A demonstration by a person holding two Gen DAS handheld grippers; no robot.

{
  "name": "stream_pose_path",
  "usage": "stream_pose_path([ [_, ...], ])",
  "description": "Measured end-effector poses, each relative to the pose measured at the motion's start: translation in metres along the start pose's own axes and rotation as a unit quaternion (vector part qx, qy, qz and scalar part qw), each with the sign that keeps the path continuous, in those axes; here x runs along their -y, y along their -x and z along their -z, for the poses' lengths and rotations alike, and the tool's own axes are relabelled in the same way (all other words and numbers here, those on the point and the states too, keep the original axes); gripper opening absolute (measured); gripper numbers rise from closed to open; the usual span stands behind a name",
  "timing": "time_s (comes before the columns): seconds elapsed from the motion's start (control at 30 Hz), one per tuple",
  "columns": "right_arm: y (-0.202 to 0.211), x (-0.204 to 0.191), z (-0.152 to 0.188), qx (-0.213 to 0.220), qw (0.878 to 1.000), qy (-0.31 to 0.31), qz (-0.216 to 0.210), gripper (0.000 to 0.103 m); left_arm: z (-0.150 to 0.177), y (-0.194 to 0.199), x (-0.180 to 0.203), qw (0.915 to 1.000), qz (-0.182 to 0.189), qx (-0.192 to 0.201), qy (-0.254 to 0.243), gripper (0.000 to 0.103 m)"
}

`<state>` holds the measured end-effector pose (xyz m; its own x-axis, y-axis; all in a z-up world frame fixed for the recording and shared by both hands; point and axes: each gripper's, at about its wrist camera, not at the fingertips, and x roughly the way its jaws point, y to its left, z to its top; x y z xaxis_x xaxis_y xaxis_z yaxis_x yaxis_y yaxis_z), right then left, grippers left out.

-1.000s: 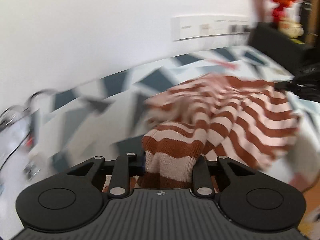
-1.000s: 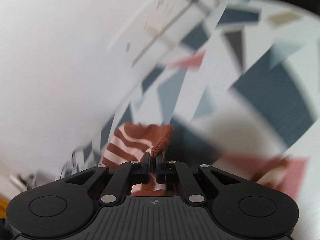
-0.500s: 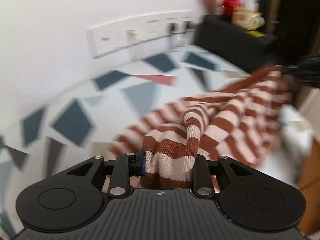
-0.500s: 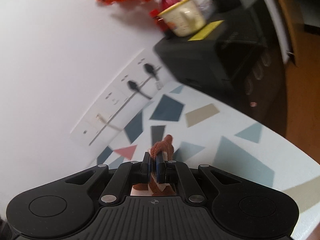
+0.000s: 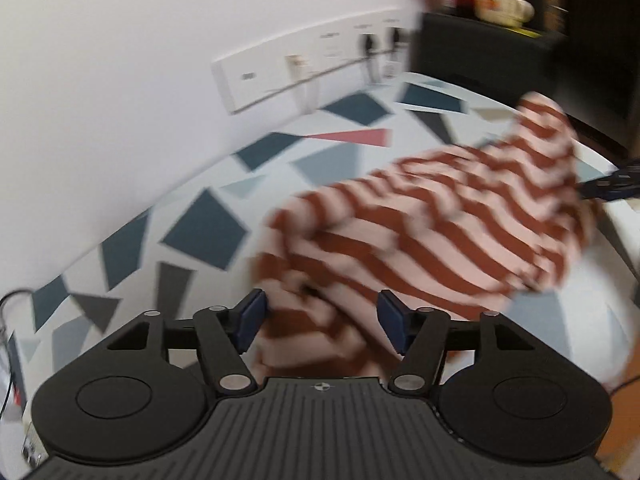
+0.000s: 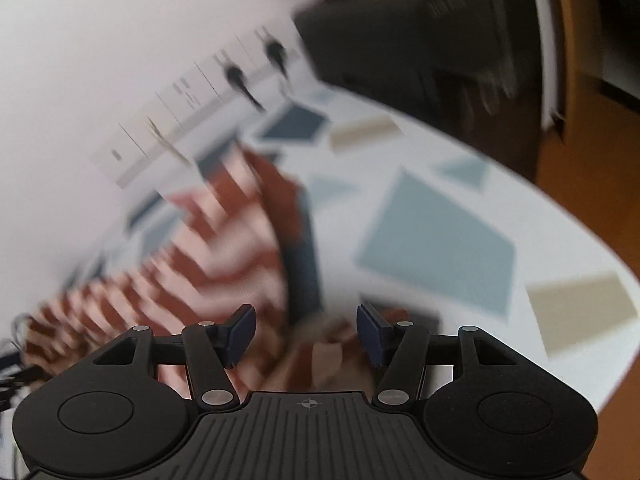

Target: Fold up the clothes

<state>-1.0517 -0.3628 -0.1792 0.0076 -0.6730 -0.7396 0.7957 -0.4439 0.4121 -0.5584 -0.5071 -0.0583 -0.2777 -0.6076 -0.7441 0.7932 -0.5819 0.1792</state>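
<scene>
1. Sweater (image 5: 432, 216), striped rust and pale pink knit, is lying in a bunched heap on the patterned surface (image 5: 200, 232), stretching from between the left tool's pads toward the far right edge. Both views are motion-blurred, so fold lines cannot be read.

2. Left tool (image 5: 322, 322) is standing wide open; knit is sitting in the gap between the pads but nothing is pinching it.

3. Right tool (image 6: 306, 330) is also gaping wide, with a lump of the same knit (image 6: 224, 248) below and ahead of it, not clamped.

4. Judgement: the cloth appears freshly let go and is sitting loosely, not flat. Risk one: the heap is slumping unevenly, so any fold made is likely crooked or doubled.

5. Risk two: the sweater's far end is lying near the surface's rounded rim (image 6: 592, 276); a tug or sweep in that direction could drag it over onto the floor.

6. Risk three: open pads are sitting in loose knit. Pulling either tool away fast could snag a loop and undo the lay.

7. Risk four: re-gripping blind in this blur could catch two layers instead of one edge.

8. Outward: wall sockets with plugs (image 6: 256, 80) and a dark box (image 6: 420, 36) are sitting at the back; a wide swing could strike them. A cup (image 5: 502, 2) is resting on the box top.
</scene>
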Motion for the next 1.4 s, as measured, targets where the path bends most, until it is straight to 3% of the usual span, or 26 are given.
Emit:
stream_pose_path([
  [0.1,-0.013,-0.001,0.012,-0.013,1.000,0.020,0.014,0.053,0.006,0.000,0.021,0.9996,0.008,0.000,-0.026,0.067],
  [0.23,-0.014,-0.005,0.017,-0.032,0.998,0.049,0.016,0.018,0.011,-0.003,0.026,0.9995,0.024,-0.009,-0.018,0.068],
  [0.27,-0.014,-0.005,0.018,-0.044,0.998,0.049,0.009,0.014,0.012,-0.002,0.025,0.9994,0.026,-0.010,-0.018,0.068],
  [0.53,0.005,-0.015,0.027,-0.104,0.993,0.052,-0.032,0.012,0.018,0.005,0.014,0.9987,0.043,-0.011,-0.026,0.069],
  [0.73,0.030,-0.023,0.016,-0.084,0.994,0.019,-0.072,0.012,0.024,0.011,0.009,0.9982,0.053,-0.004,-0.026,0.070],
  [0.93,0.048,-0.019,0.011,-0.059,0.994,-0.012,-0.091,0.012,0.020,0.016,0.026,0.9949,0.074,0.022,-0.066,0.074],
  [1.17,0.063,-0.002,0.010,-0.034,0.996,-0.030,-0.071,0.012,0.012,0.009,0.060,0.9867,0.110,0.033,-0.115,0.074],
  [1.4,0.074,0.021,0.014,-0.017,0.997,-0.060,-0.050,0.012,0.002,-0.015,0.128,0.9670,0.159,0.035,-0.195,0.074],
])
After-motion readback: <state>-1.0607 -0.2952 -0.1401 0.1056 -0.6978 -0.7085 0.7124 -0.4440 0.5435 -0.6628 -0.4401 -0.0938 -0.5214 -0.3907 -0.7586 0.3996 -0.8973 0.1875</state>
